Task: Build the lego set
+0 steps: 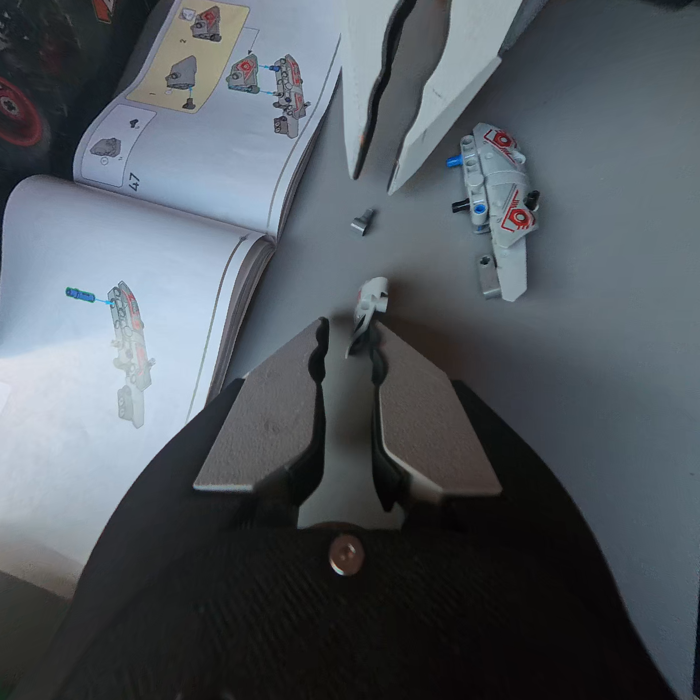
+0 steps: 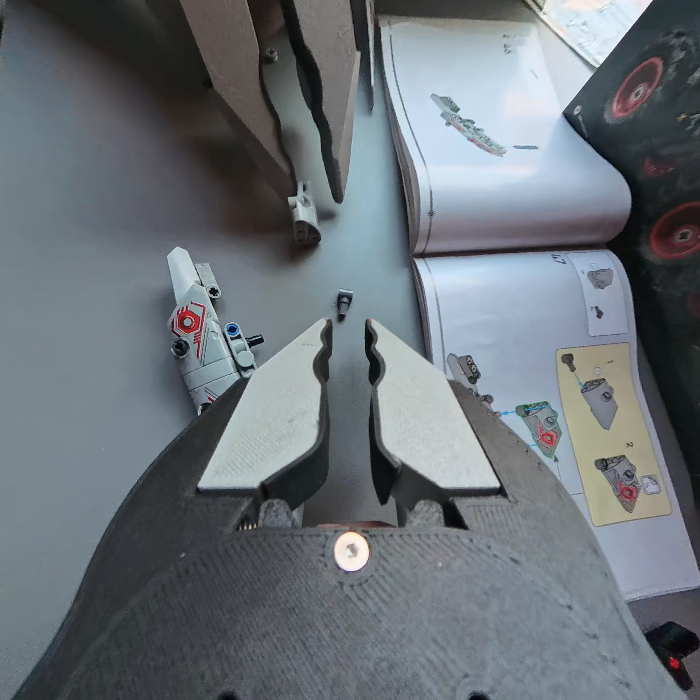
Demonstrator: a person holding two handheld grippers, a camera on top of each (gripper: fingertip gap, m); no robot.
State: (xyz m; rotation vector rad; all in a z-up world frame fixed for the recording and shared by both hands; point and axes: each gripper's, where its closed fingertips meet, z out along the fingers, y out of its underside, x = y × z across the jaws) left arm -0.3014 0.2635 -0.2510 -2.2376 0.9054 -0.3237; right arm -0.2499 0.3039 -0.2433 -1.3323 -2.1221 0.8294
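Your left gripper (image 1: 350,325) has its fingers apart, with a clear gap between the tips. A small white curved piece (image 1: 370,303) sits at the tip of one finger, touching it or just beside it; whether the finger bears any grip on it cannot be told, and the other finger stands clear of it. In the right wrist view the same piece (image 2: 304,216) lies on the grey table (image 2: 94,170) at the tip of that far gripper.

Your right gripper (image 2: 348,322) is also parted and holds nothing. Just beyond its tips lies a small dark grey peg (image 2: 344,300), apart from both fingers. In the left wrist view that peg (image 1: 363,221) rests between the two grippers, with the right gripper (image 1: 373,183) above it.

The half-built grey body with red markings (image 1: 496,212) lies flat on the table, off to the side of both tools, with a blue pin and black pins sticking out of its edge. In the right wrist view it (image 2: 197,333) sits beside your right gripper, partly hidden under its shell.

The instruction booklet (image 1: 151,227) lies open on the other side, and a dark box with red wheels pictured on it (image 2: 663,170) stands past the booklet.
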